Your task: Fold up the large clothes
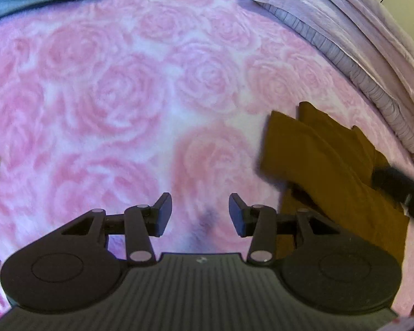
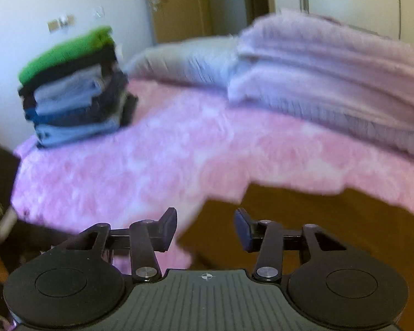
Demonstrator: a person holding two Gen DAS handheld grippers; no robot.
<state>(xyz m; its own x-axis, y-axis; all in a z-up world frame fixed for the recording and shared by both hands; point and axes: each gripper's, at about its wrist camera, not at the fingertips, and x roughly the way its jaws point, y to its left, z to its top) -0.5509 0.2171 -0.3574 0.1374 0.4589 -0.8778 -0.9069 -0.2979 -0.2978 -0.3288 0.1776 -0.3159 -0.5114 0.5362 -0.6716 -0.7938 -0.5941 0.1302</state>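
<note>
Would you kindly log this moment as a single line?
left gripper: open, empty, over pink blanket | right gripper: open, empty | mustard garment: on blanket, ungripped | folded stack: far corner

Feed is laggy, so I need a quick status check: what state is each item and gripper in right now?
Left gripper: open, nothing between its fingers.
Right gripper: open, empty.
Mustard-brown garment: lying on the pink rose blanket, partly folded in layers, not gripped.
Stack of clothes: folded and piled, green piece on top.
Lilac bedding: folded, heaped at the blanket's far edge.
</note>
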